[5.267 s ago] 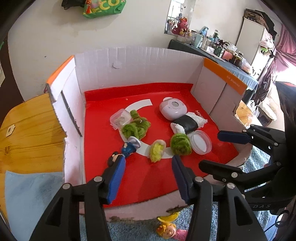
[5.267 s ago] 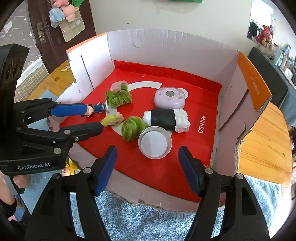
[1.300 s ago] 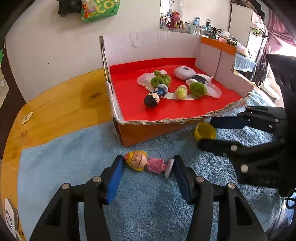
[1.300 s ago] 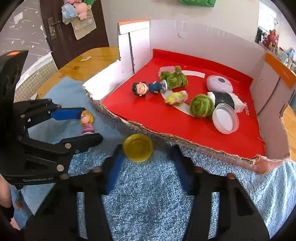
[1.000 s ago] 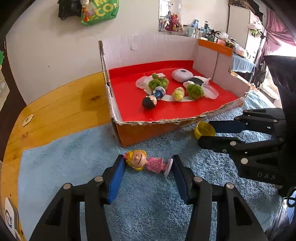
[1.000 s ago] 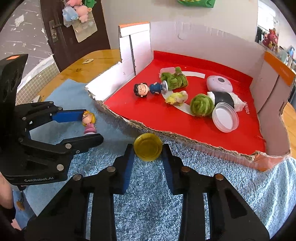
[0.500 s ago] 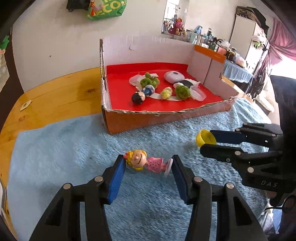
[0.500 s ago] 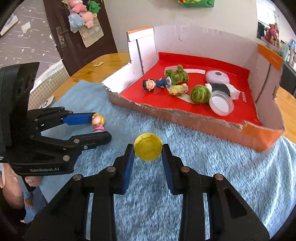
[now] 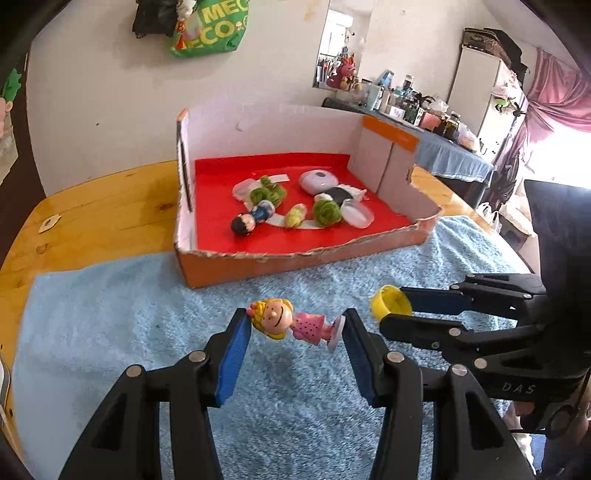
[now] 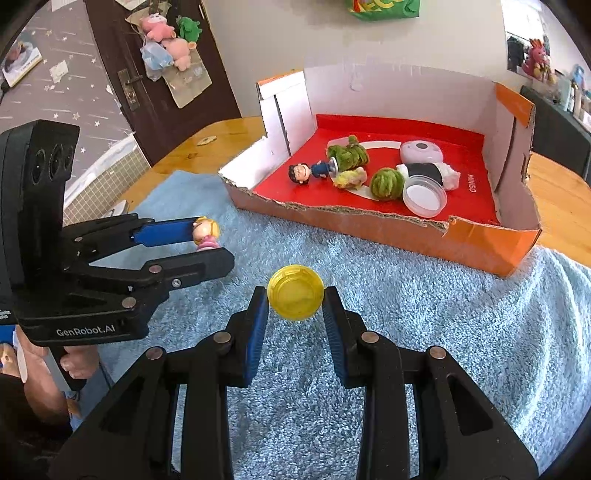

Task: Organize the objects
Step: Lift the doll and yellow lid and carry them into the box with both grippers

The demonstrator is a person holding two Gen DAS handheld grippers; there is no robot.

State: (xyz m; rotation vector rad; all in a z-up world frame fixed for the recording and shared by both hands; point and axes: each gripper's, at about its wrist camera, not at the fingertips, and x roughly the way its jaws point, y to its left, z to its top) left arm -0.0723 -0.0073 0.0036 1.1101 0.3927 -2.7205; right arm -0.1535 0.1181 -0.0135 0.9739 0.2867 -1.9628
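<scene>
Left gripper (image 9: pixel 293 328) is clamping small blonde plastic doll (image 9: pixel 286 323) head-to-base; right gripper (image 10: pixel 295 301) is pinching round yellow plastic cap (image 10: pixel 295 297) edgewise, w/ both probably light, stiff, slippery.

Distant shelf clutter (image 9: pixel 417 107) too small to identify.

A wooden desk (image 9: pixel 96 218) stands against a plain white wall (image 9: pixel 92 92), with a light blue fluffy towel (image 9: pixel 122 332) spread over its near part. A green bag (image 9: pixel 208 27) hangs high on the wall. A dark brown door (image 10: pixel 147 74) carries plush toys (image 10: pixel 166 40). A cluttered side table with a blue cloth (image 9: pixel 450 155) stands before a white cupboard (image 9: pixel 476 85); pink curtains (image 9: pixel 554 92) frame bright daylight
</scene>
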